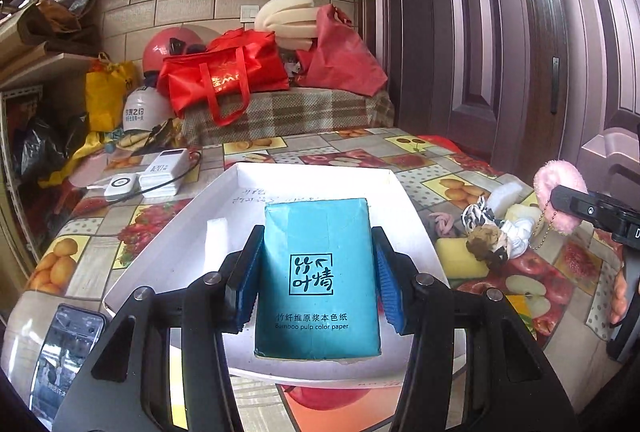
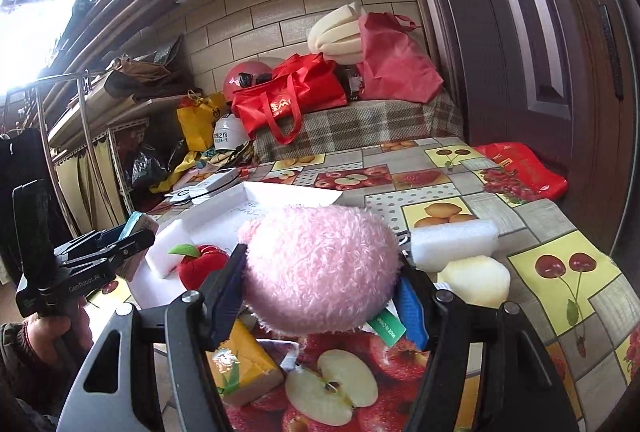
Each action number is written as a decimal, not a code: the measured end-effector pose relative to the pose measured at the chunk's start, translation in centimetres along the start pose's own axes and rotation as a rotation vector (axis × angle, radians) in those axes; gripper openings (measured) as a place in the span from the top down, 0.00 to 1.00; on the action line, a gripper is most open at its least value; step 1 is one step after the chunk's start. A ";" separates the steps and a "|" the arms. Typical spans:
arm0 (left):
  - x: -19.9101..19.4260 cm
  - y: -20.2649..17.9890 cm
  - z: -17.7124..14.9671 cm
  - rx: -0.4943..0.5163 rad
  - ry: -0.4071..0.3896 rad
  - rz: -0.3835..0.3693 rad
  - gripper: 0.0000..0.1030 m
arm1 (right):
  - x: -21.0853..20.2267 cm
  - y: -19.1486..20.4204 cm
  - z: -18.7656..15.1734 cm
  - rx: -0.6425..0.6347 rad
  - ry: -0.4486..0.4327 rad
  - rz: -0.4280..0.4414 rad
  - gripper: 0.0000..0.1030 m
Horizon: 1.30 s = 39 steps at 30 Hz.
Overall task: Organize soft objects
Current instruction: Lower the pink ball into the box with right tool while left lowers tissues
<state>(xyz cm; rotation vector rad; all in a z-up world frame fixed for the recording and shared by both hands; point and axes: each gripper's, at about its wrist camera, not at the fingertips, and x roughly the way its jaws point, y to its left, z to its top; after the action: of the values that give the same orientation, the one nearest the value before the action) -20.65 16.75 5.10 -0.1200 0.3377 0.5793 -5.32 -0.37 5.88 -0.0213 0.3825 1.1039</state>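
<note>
Left tongs [image 1: 316,272] clamped on blue tissue pack [image 1: 318,272] above white tray [image 1: 304,180], right tongs [image 2: 320,288] clamped on pink plush ball [image 2: 320,268] right of tray, over fruit-print counter [image 2: 520,200].

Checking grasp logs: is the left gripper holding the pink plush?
No, the left gripper clamps the teal tissue pack over the white tray.

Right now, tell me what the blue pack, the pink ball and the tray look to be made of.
Blue pack: tissue paper in a matte wrapper, likely thin plastic; its print reads "Bamboo pulp color paper".
Pink ball: plush, a curly fuzzy pile all over.
Tray: probably white cardboard; thin folded walls, handwriting on its floor.
</note>
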 end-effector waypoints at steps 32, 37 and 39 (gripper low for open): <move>2.8 6.1 0.4 -0.127 0.049 0.149 0.51 | 10.3 11.8 -2.2 -0.172 0.342 0.307 0.35; 2.7 6.0 0.5 -0.119 0.043 0.150 0.51 | 11.9 11.4 -2.0 -0.138 0.377 0.276 0.35; 2.7 6.0 0.5 -0.118 0.043 0.150 0.51 | 12.9 11.3 -1.7 -0.129 0.381 0.216 0.35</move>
<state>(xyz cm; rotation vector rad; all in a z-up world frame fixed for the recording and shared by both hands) -21.70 23.28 4.57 -0.2228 0.3565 0.7467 -10.61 15.66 2.20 -0.3137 0.6652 1.3399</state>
